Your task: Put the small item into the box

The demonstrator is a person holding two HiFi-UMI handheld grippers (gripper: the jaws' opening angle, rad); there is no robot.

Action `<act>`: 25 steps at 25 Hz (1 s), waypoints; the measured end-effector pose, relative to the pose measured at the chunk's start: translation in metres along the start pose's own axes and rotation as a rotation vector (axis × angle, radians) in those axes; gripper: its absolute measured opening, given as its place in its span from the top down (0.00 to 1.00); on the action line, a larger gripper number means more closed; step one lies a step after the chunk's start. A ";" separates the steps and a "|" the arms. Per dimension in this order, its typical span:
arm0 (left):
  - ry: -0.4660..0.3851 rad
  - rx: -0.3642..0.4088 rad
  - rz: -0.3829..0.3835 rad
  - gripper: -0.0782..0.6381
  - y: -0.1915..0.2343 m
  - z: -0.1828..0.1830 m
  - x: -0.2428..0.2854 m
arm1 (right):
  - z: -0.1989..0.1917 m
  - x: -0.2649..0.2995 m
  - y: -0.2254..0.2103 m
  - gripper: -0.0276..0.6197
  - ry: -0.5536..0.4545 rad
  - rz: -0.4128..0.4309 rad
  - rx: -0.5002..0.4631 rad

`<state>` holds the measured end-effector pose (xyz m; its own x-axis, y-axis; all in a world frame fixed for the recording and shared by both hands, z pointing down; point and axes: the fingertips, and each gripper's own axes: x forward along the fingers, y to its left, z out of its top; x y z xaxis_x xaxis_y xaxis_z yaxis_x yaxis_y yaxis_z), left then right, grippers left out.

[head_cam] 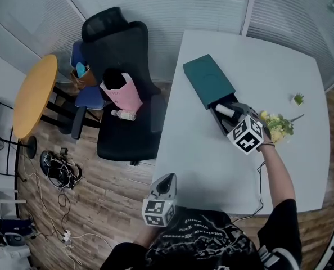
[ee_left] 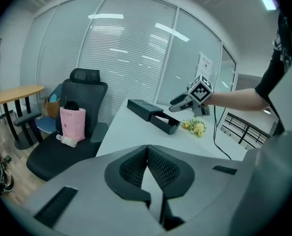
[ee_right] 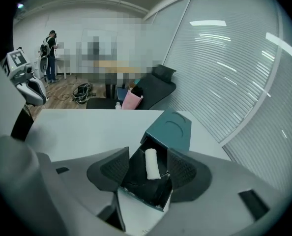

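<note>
A teal box sleeve lies on the white table with its black drawer pulled out toward me. The small item, a white roll, lies inside the drawer. My right gripper hovers over the drawer, open. In the right gripper view the white roll rests in the drawer between the spread pads, which do not touch it. My left gripper hangs off the table's near edge, shut and empty; its pads meet in the left gripper view.
Yellow flowers and a green sprig lie right of the drawer. A black office chair with a pink bag stands left of the table, beside a round wooden table. Cables lie on the floor.
</note>
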<state>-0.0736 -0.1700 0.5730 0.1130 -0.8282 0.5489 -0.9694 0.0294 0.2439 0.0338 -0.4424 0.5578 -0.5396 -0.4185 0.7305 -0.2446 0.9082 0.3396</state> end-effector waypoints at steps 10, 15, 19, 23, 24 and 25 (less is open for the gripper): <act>-0.073 0.011 -0.119 0.86 -0.008 0.025 0.001 | 0.023 -0.084 0.031 0.57 -0.139 -0.117 0.145; -0.087 0.103 -0.196 0.86 -0.018 0.028 0.003 | 0.017 -0.111 0.063 0.57 -0.176 -0.164 0.229; -0.093 0.118 -0.251 0.86 -0.024 0.028 0.001 | 0.008 -0.130 0.084 0.57 -0.214 -0.229 0.344; -0.093 0.133 -0.292 0.86 -0.027 0.027 0.001 | 0.001 -0.146 0.102 0.57 -0.268 -0.307 0.441; -0.095 0.138 -0.302 0.86 -0.028 0.027 0.000 | 0.000 -0.150 0.107 0.57 -0.283 -0.324 0.466; -0.097 0.143 -0.312 0.86 -0.029 0.027 -0.001 | -0.001 -0.154 0.113 0.57 -0.297 -0.341 0.489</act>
<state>-0.0516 -0.1848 0.5435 0.3940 -0.8342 0.3858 -0.9129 -0.3064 0.2696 0.0899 -0.2758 0.4845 -0.5491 -0.7271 0.4120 -0.7402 0.6520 0.1642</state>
